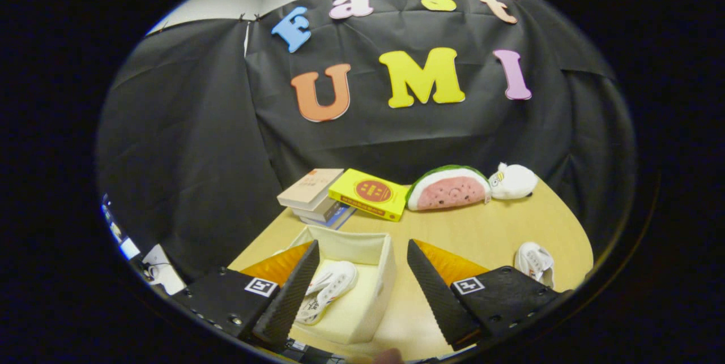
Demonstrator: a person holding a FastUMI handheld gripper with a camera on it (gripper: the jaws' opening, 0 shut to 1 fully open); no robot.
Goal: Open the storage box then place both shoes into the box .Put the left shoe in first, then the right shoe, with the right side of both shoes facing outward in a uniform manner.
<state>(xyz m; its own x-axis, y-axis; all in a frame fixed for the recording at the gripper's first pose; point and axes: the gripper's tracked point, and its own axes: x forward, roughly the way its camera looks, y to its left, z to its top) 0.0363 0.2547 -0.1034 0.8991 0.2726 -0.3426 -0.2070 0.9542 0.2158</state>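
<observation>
Since the storage box [371, 290] was already sitting open on the table [487, 228], with no lid seen anywhere, the opening step was judged to be done. Off to the left, beyond the box, a small stack of books [314, 197] was parked by the back wall with a yellow book [371, 193] leaned on it, so the working area was kept free, probably on purpose.

Inside the box, one white shoe [328, 287] was seen lying on its side against the left wall, partly hidden behind the left finger. It was taken to be the left shoe, dropped in first as the task asks, though which side faced outward couldn't really be told from this angle.

The gripper [362, 290] was held spread wide and released, nothing pinched between the fingers, hovering above the box's near edge. So the box and its shoe were placed pretty much between the fingers and just under them.

Further right, a watermelon plush [448, 188] and a white plush toy [512, 181] were lined up at the back, well out of the way. The second shoe [535, 262] was left on the table just beyond the right finger, outside it, well apart from the box. A swing to the right was reckoned to be needed next.
</observation>
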